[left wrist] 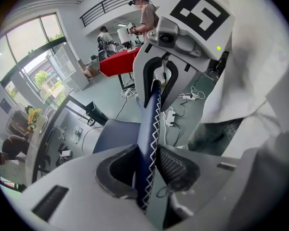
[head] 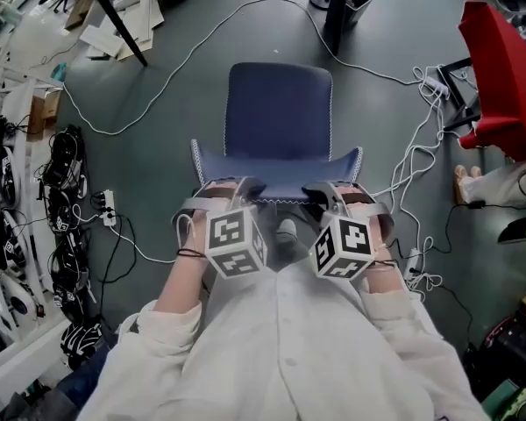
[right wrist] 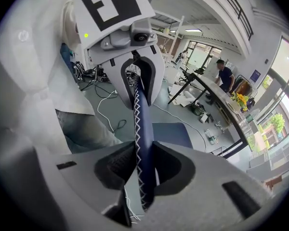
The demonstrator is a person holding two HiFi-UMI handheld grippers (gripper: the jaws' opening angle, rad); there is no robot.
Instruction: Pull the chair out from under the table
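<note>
A dark blue chair [head: 279, 112] stands on the grey floor in front of me, its seat facing away. Its backrest top edge [head: 276, 181], trimmed with white zigzag stitching, runs across just ahead of my hands. My left gripper [head: 231, 193] is shut on the left part of that edge and my right gripper [head: 326, 193] on the right part. In the left gripper view the backrest edge [left wrist: 151, 129] passes upright between the pads of the left gripper [left wrist: 147, 170]. The right gripper view shows the same edge [right wrist: 140, 129] pinched in the right gripper [right wrist: 143, 170].
A black table post [head: 336, 7] rises just beyond the chair, and another table leg [head: 121, 26] stands at the far left. White cables [head: 158, 95] loop round the chair on the floor. A red seat [head: 500, 68] and another person's feet are at the right; cable bundles [head: 66, 191] lie left.
</note>
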